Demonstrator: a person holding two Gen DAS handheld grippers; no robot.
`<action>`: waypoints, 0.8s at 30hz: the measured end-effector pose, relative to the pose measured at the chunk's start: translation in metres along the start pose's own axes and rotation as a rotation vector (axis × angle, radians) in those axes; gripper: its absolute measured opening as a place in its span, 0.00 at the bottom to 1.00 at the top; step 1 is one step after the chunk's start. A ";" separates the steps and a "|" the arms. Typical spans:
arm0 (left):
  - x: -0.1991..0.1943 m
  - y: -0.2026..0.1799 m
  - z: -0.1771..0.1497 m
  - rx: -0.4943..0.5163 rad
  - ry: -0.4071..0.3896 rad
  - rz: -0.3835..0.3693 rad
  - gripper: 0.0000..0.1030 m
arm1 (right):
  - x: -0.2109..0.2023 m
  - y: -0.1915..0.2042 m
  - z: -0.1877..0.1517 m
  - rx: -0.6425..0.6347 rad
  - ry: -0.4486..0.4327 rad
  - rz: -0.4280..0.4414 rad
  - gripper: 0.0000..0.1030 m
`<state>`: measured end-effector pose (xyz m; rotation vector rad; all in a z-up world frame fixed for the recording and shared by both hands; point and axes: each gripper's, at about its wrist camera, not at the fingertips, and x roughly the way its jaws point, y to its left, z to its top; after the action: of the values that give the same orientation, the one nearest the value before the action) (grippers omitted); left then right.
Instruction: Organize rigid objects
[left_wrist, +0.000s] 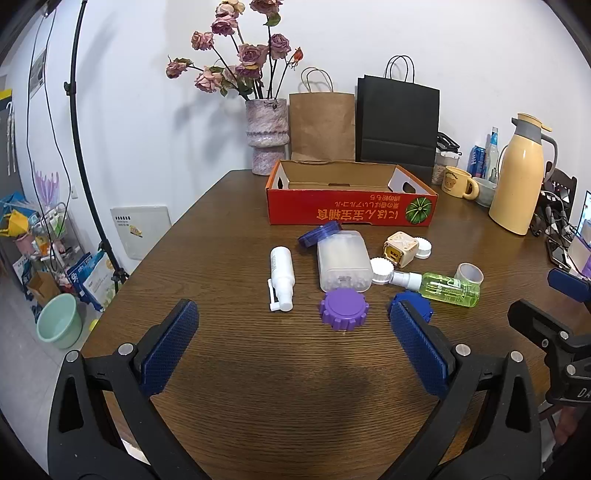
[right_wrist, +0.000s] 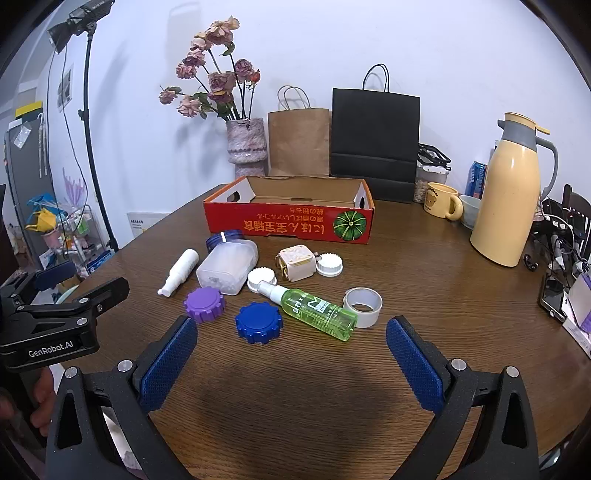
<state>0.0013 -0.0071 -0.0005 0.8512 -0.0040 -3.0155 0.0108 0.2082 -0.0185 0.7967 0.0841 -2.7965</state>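
Observation:
An empty red cardboard box (left_wrist: 351, 212) (right_wrist: 288, 225) stands open at the table's far side. In front of it lie a white spray bottle (left_wrist: 281, 275) (right_wrist: 180, 270), a frosted plastic case (left_wrist: 343, 260) (right_wrist: 227, 266), a purple gear-shaped lid (left_wrist: 344, 308) (right_wrist: 204, 303), a blue gear-shaped lid (right_wrist: 258, 322) (left_wrist: 419, 301), a green spray bottle (left_wrist: 445, 289) (right_wrist: 317, 312), a beige cube (left_wrist: 400, 248) (right_wrist: 297, 263), white caps (right_wrist: 330, 264) and a tape roll (right_wrist: 362, 306) (left_wrist: 469, 273). My left gripper (left_wrist: 293, 323) is open and empty, short of the purple lid. My right gripper (right_wrist: 291, 338) is open and empty, short of the green bottle.
A vase of dried roses (left_wrist: 266, 134), a brown bag (left_wrist: 321, 125) and a black bag (left_wrist: 397, 122) stand behind the box. A yellow thermos (right_wrist: 511, 195), a bear mug (right_wrist: 441, 201) and cables (right_wrist: 561, 236) crowd the right side. A light stand (left_wrist: 79, 147) rises off the table's left.

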 end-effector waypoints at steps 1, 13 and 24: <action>0.000 0.000 0.000 0.000 0.000 0.000 1.00 | 0.000 0.000 0.000 0.000 0.001 0.000 1.00; 0.001 0.000 0.000 -0.002 0.002 0.002 1.00 | 0.000 0.000 -0.001 0.001 0.001 0.002 1.00; 0.003 0.000 0.000 -0.004 0.002 0.005 1.00 | -0.001 0.000 -0.001 0.000 0.002 0.002 1.00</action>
<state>-0.0011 -0.0071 -0.0015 0.8525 -0.0002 -3.0086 0.0119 0.2083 -0.0185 0.7987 0.0830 -2.7942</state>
